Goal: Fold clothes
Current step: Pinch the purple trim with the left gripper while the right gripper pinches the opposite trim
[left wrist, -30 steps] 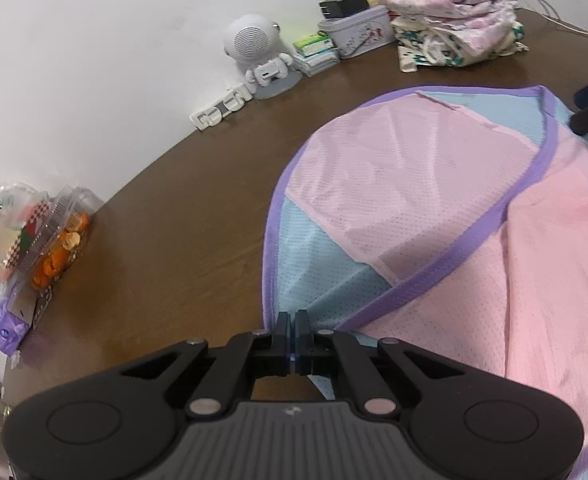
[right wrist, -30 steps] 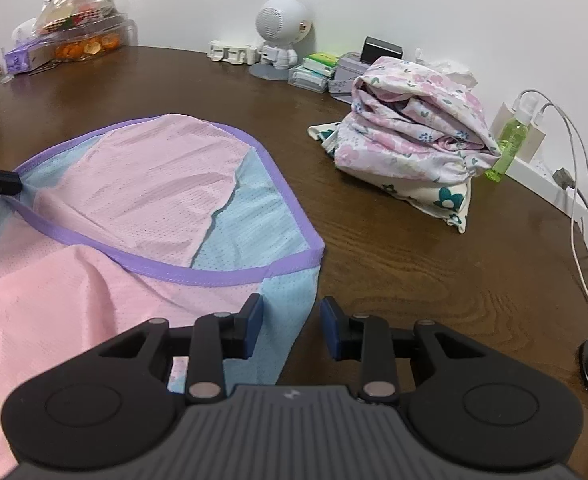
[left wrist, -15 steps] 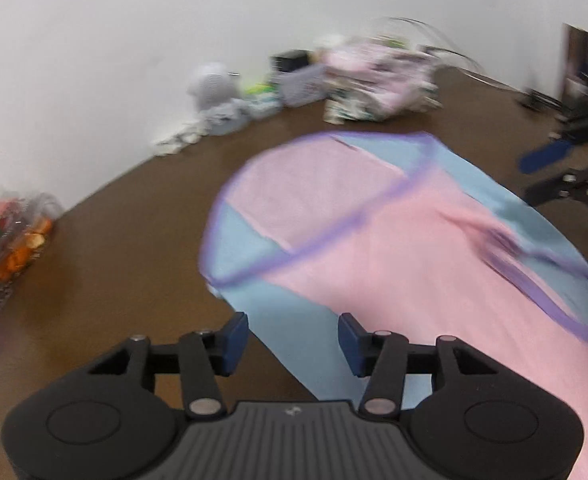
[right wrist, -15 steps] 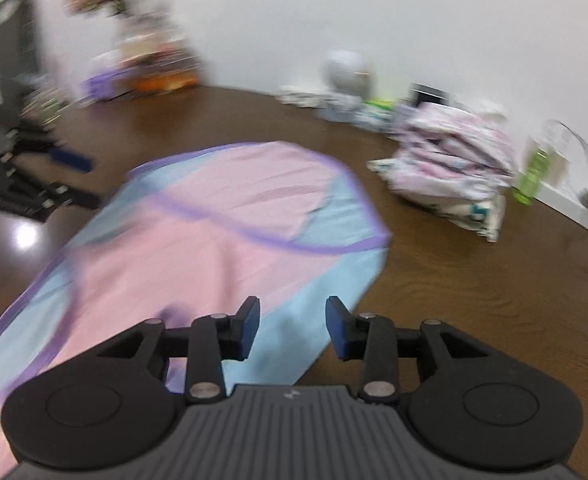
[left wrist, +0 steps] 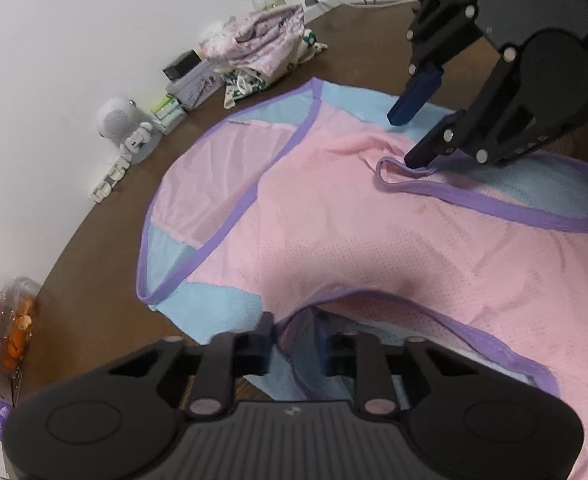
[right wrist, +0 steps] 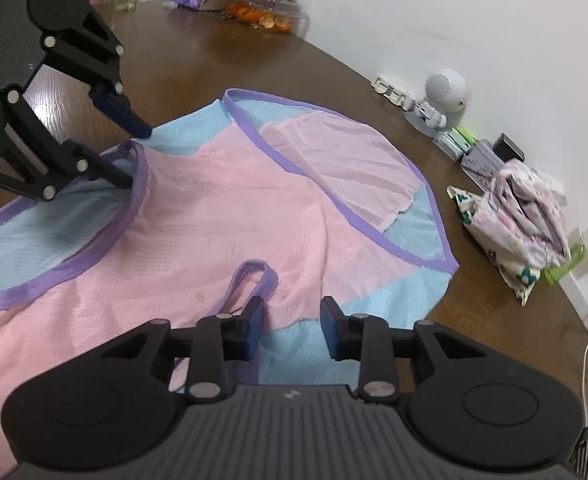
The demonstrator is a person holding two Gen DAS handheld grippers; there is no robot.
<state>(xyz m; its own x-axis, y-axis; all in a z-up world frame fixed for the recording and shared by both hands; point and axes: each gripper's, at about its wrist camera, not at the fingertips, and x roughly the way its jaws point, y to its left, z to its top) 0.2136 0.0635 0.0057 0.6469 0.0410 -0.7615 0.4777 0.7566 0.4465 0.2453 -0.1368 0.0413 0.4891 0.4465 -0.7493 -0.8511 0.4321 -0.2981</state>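
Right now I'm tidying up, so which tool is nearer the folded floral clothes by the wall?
Right. The right tool sits at the garment edge facing the floral clothes; the left tool is across the pink garment.

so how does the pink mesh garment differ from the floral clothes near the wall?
The pink mesh garment lies spread across the table; the floral clothes sit in a compact folded pile. The garment is pink and blue panels with purple trim; the pile is a flower print. Both grippers are at the garment, none at the pile. Both rest on the same table.
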